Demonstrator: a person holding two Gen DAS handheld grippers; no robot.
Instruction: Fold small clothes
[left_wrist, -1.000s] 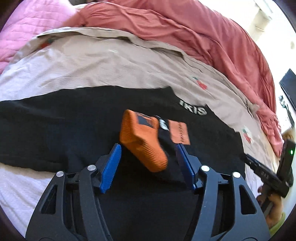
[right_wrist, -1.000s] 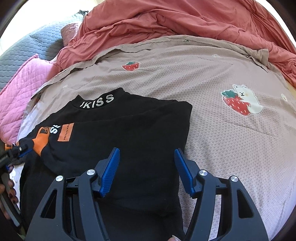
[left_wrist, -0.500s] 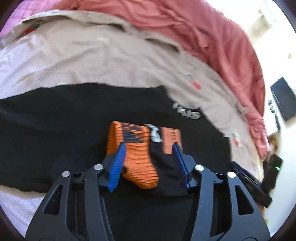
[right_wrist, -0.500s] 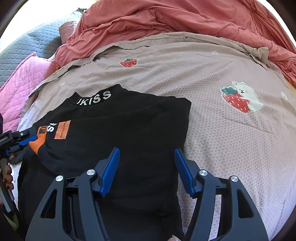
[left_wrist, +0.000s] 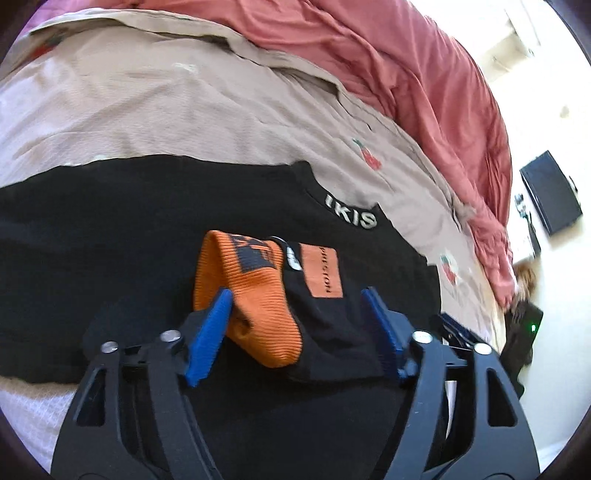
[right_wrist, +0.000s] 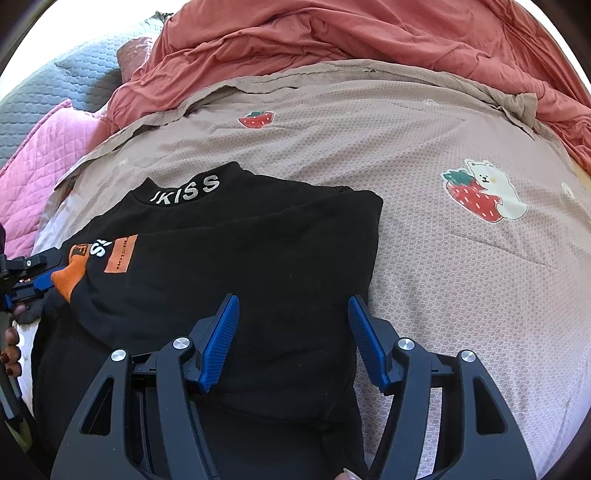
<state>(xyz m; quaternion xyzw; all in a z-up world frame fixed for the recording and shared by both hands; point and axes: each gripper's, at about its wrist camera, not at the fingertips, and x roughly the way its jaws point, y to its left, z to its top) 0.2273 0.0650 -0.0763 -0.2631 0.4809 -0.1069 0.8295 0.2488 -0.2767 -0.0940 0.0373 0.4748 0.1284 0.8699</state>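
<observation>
A black sweatshirt (right_wrist: 240, 266) with white collar lettering (right_wrist: 184, 192) lies folded on the bed. Its sleeve, ending in an orange ribbed cuff (left_wrist: 251, 295), is laid across the body (left_wrist: 110, 229) beside an orange patch (left_wrist: 325, 273). My left gripper (left_wrist: 295, 293) straddles the cuff end, and its jaws are opening. The cuff and black sleeve lie between them; the right pad stands apart from the cloth. In the right wrist view that gripper (right_wrist: 33, 273) sits at the far left by the cuff (right_wrist: 68, 273). My right gripper (right_wrist: 293, 300) hovers open over the shirt's lower part, holding nothing.
A beige bedspread (right_wrist: 406, 258) with strawberry prints covers the bed. A red quilt (right_wrist: 332, 33) is bunched along the far side. Pink (right_wrist: 44, 155) and grey (right_wrist: 55, 85) pillows lie at the far left. A person's hand (right_wrist: 11, 347) holds the left gripper.
The left gripper tipped down and brought the orange cuff onto the shirt, then its jaws spread wider around it. The right gripper stayed still.
</observation>
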